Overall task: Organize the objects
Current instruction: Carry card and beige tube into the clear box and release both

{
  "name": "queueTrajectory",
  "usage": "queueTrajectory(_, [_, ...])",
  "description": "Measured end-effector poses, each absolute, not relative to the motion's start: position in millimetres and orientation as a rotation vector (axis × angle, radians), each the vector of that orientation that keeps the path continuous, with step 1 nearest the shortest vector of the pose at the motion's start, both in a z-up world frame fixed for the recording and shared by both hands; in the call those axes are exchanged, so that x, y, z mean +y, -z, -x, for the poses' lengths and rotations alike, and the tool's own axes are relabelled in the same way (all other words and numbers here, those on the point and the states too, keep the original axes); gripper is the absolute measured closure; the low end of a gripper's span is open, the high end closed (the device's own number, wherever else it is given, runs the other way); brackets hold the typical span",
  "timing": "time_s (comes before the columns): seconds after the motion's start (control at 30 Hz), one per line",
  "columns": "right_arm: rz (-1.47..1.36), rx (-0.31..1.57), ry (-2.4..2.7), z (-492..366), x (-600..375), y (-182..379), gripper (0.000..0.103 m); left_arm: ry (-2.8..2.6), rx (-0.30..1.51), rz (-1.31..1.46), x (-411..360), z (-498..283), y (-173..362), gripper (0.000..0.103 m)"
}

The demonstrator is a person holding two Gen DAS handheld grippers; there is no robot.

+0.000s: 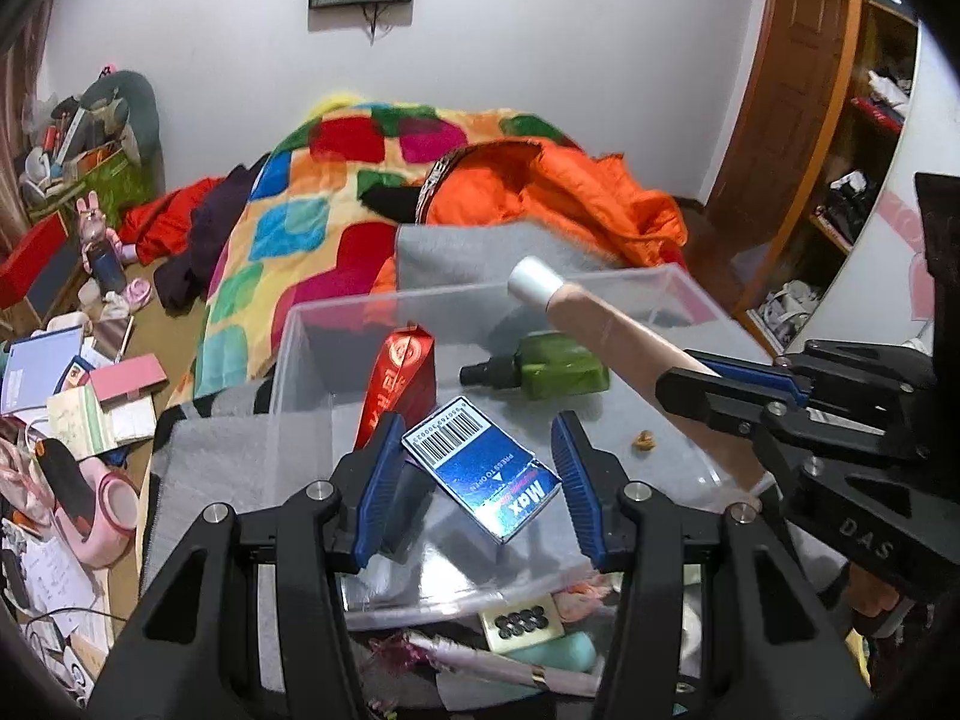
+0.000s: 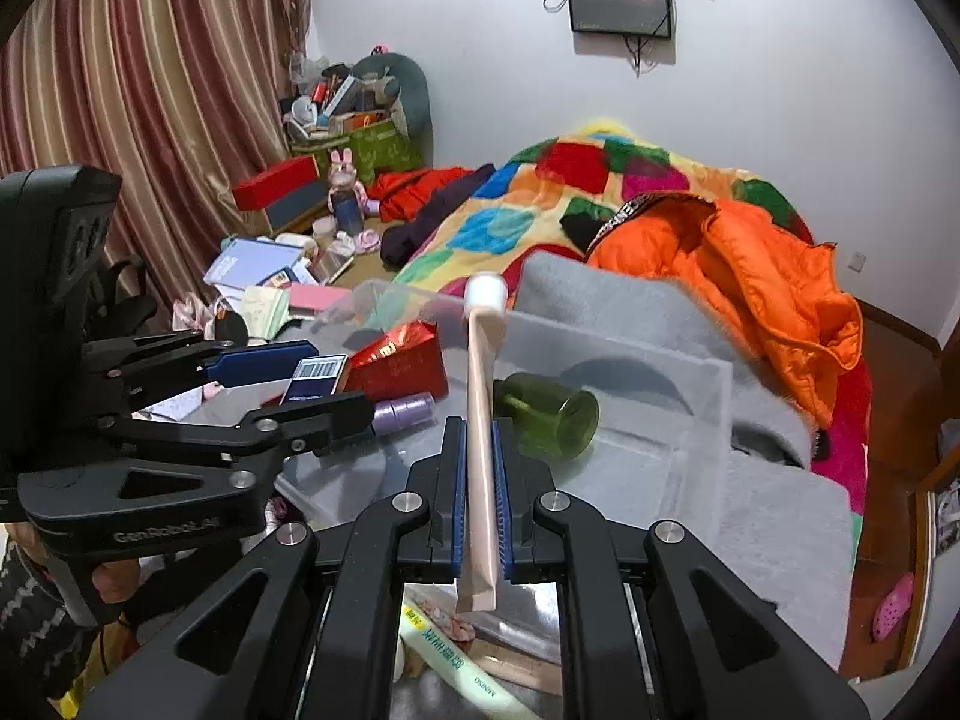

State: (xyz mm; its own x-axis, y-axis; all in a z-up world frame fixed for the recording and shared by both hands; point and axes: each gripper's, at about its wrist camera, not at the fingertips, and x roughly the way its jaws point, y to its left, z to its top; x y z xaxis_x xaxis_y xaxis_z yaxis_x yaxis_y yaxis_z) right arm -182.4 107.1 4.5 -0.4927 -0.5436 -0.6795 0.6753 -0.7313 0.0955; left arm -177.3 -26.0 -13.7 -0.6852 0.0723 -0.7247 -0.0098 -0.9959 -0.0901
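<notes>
A clear plastic bin (image 1: 480,291) sits on a grey cloth on the bed. In it lie a red pack (image 1: 399,384), a green bottle (image 1: 546,363) on its side and a lilac bottle (image 2: 405,411). My left gripper (image 1: 477,426) is shut on a blue "Max" box (image 1: 486,474), which hangs tilted over the bin's near side. From the right, my right gripper (image 2: 479,429) is shut on the flat end of a beige tube (image 2: 480,372); its white cap points over the bin. In the right wrist view the left gripper (image 2: 336,381) shows at the left with the blue box (image 2: 318,378) between its fingers.
A patchwork blanket (image 1: 288,228) and an orange jacket (image 1: 540,192) lie behind the bin. Papers, boxes and a pink bunny figure (image 1: 96,228) crowd the desk at the left. Small items lie below the bin's near edge, among them a pale green tube (image 2: 456,660). A small gold piece (image 1: 645,439) rests in the bin.
</notes>
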Motion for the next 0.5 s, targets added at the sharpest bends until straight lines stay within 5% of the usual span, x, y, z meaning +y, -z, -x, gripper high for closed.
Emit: queueTrajectory(0.5, [-1.026, 0.299, 2.161, 192, 94, 24, 0.094, -2.766, -0.144, 1.313, -22, 190, 40, 0.053])
